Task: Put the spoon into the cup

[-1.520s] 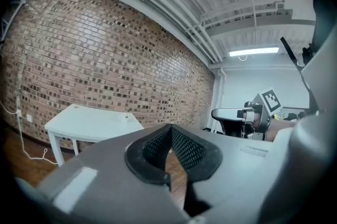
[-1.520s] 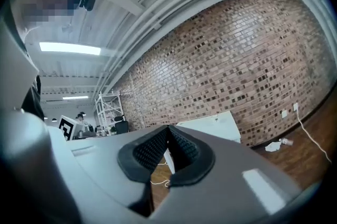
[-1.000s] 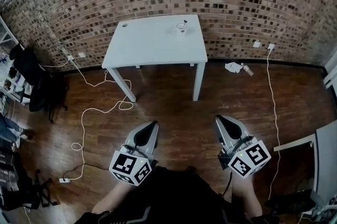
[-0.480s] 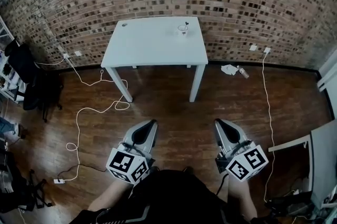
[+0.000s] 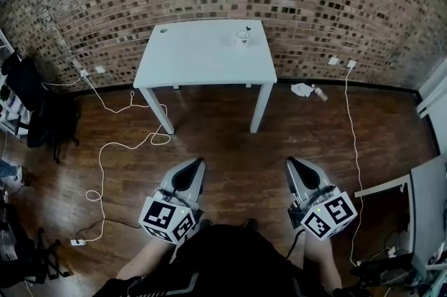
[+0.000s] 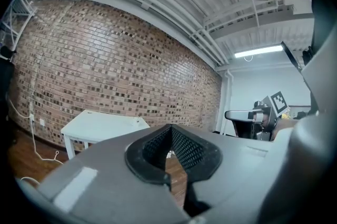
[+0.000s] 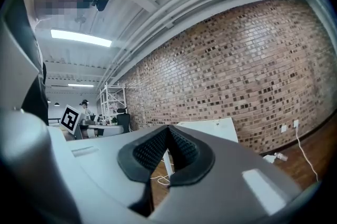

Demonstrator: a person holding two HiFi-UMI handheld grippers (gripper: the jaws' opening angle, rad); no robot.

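L gripper & R gripper: fingers pressed together, empty, well apart from table. Cup on its far side. Thin stem at cup, prob. spoon: likely light, stiff, slick, so pinch mid-handle.

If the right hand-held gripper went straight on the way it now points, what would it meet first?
Nothing near the right hand-held gripper; the way looks free until the white table, probably its near edge or a leg. Height is hard to judge.
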